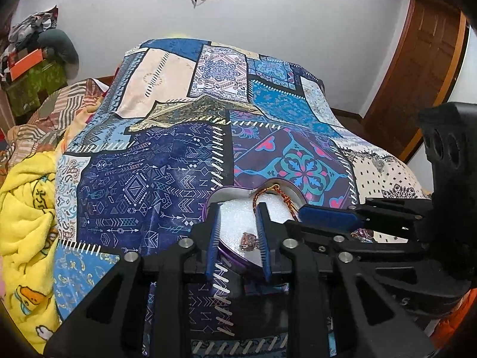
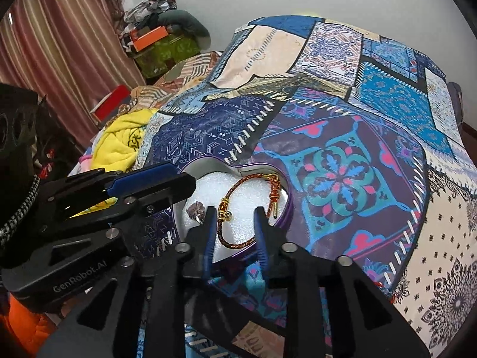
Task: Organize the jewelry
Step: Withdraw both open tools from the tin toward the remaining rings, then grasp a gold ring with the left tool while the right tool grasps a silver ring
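Hovering both half-open, empty grippers, left gripper and right gripper, over heart tin; bracelet and charm lying inside on foam. Next likely needing lid.

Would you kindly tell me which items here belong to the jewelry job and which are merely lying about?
Job:
heart-shaped tin
braided bracelet
small trinket
left gripper, right gripper, jaws open

Lying about:
patchwork bedspread
yellow blanket
orange box
curtain
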### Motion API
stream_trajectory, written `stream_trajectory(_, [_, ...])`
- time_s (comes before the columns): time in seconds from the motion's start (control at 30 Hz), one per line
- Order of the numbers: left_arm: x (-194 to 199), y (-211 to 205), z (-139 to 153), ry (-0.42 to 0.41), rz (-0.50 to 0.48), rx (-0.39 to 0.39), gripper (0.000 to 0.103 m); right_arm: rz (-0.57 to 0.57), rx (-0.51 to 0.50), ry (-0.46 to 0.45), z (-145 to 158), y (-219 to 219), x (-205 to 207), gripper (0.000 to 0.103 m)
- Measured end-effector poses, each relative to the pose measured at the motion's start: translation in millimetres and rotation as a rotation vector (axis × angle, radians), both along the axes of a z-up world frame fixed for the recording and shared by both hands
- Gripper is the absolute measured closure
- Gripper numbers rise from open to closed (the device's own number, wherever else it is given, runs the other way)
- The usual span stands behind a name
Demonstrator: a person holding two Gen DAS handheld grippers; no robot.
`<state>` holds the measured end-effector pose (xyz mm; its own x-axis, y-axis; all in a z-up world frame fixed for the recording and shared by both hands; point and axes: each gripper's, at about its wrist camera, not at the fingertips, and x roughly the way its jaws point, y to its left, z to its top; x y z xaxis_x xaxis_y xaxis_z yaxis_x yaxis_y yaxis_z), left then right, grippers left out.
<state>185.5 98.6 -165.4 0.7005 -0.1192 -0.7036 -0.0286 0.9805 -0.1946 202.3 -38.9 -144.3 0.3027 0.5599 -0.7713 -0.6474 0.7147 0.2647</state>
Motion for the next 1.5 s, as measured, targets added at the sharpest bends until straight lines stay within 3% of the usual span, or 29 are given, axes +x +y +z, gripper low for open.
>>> stream_trajectory(0.1, [-4,1,5,-0.012,0.009,0.000,0.068,-0.012,0.012,-0.012,8,-6,-2,0.073])
stream_trajectory(0.27, [-15,0,21,-0.040,0.017,0.015,0.068,-0.038,0.030,-0.046,24,-20,-7,0.073])
stream_trajectory(0.5, [-38,-10,42,-0.079,0.013,0.063,0.060,-0.087,0.016,-0.116,44,-44,-19,0.073])
stream_trajectory(0.77, [-60,-37,37,-0.033,-0.038,0.089,0.059,-0.151,-0.029,-0.145,48,-85,-30,0.073])
stream_trajectory(1.1, [-49,-84,14,0.049,-0.136,0.052,0.059,-0.241,-0.087,-0.096,27,-142,-29,0.073])
stream_trajectory(1.5, [-14,-125,-24,0.145,-0.234,0.021,0.059,-0.220,-0.108,0.015,-13,-154,-19,0.072])
